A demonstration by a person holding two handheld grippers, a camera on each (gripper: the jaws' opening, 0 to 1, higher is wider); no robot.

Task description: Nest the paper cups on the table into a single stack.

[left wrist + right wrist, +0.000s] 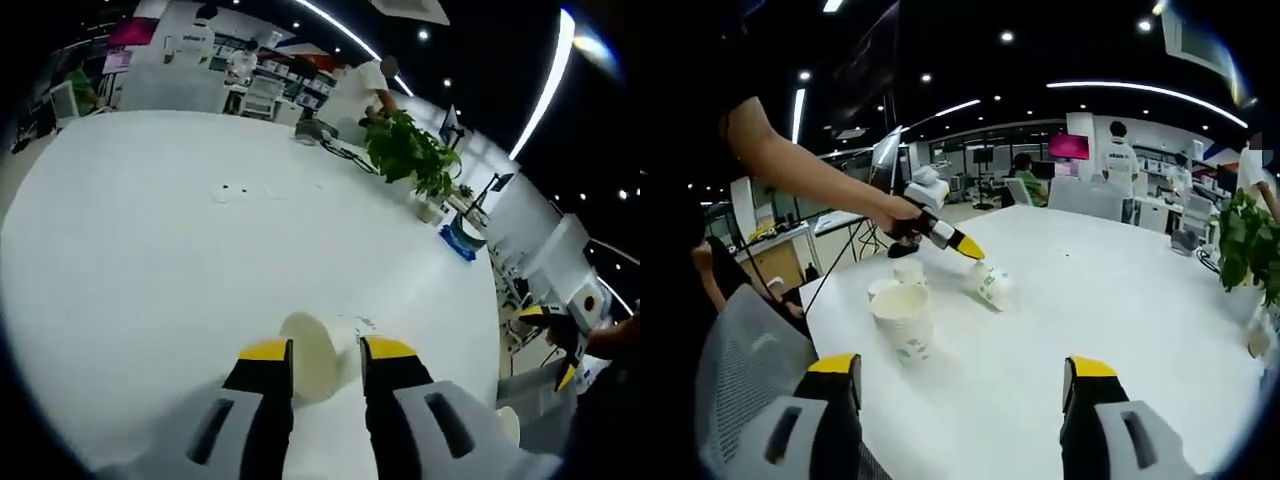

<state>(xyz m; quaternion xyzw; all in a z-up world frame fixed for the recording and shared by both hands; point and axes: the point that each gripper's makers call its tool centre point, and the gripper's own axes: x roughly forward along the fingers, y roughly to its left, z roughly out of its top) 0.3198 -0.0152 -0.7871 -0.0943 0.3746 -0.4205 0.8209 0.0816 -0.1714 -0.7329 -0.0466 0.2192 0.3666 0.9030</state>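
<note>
A white paper cup [312,352] lies on its side on the tabletop [180,250], its round, flat base facing the left gripper view's camera and its tapered wall printed with small green marks. The left claw [327,352] has this cup pinched between its two yellow-tipped fingers, one on each side of the cup's base end. In the right gripper view the same tipped cup [990,285] rests at the yellow tips of the left claw [968,250], which a person's hand [898,215] holds from the left with a bare forearm reaching in.

Just beside it stands an upright stack of cups [904,322], smooth white paper with a rolled rim and a faint green print low on the wall. Two more cups stand behind that stack: a small one [907,270] near the left claw and another [882,287] partly hidden at the tabletop edge.

The right claw [962,375] is spread wide, its black fingers with yellow tips well apart and gripping nothing, above bare tabletop near the stack.

The tabletop is broad, matte white and rounded at its corners. A leafy green potted plant [410,150] stands near its far side, with dark cables [345,150] trailing beside it. A grey mesh chair back [740,360] sits by the near edge in the right gripper view. People stand at desks in the office background under ceiling strip lights.
</note>
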